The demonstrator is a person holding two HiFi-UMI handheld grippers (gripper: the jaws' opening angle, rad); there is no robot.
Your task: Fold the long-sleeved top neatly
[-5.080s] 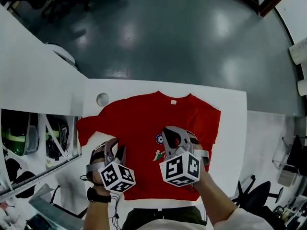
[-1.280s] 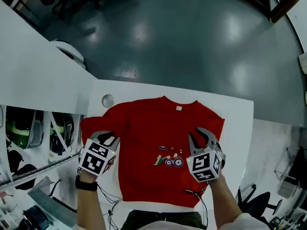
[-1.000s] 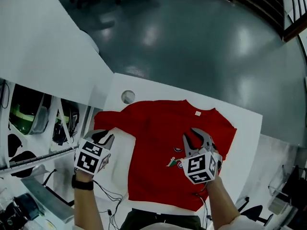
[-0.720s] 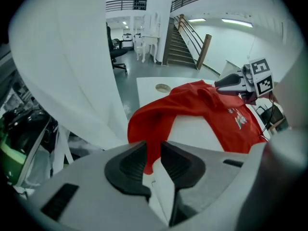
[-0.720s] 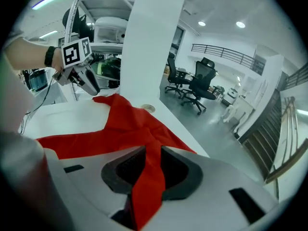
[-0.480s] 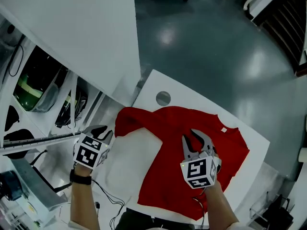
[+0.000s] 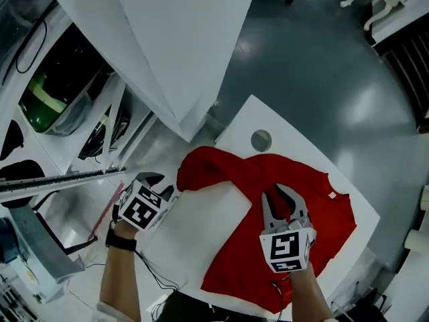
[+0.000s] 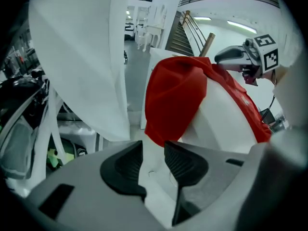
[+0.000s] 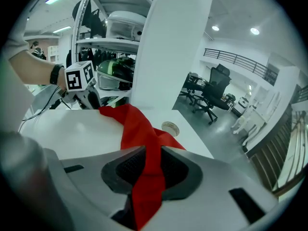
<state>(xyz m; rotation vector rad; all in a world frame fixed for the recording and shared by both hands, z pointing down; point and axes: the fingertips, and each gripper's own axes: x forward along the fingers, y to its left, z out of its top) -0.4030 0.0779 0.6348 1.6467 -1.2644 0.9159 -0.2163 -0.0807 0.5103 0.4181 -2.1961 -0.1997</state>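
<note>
The red long-sleeved top (image 7: 320,215) lies on the white table (image 7: 194,228), its left sleeve (image 7: 201,170) bunched toward the table's far left corner. My left gripper (image 7: 159,183) sits just short of the sleeve end (image 8: 168,124). Its jaws have just been opening, and the left gripper (image 8: 153,150) is open with only bare table showing in the gap. My right gripper (image 7: 273,193) is over the top's middle. In the right gripper view the right gripper (image 9: 150,160) is shut on a raised ridge of red fabric (image 9: 144,143) that runs ahead to the sleeve.
A round grommet (image 7: 261,140) is set in the table beyond the sleeve. A tall white panel (image 7: 188,45) stands close behind the table's left corner. Shelving with green-and-dark gear (image 7: 47,99) is at the left, and grey floor (image 7: 322,79) lies beyond.
The head view has swung left. My left gripper has come down and closer to the sleeve end, its jaws now wider. The right gripper has shifted across the top.
</note>
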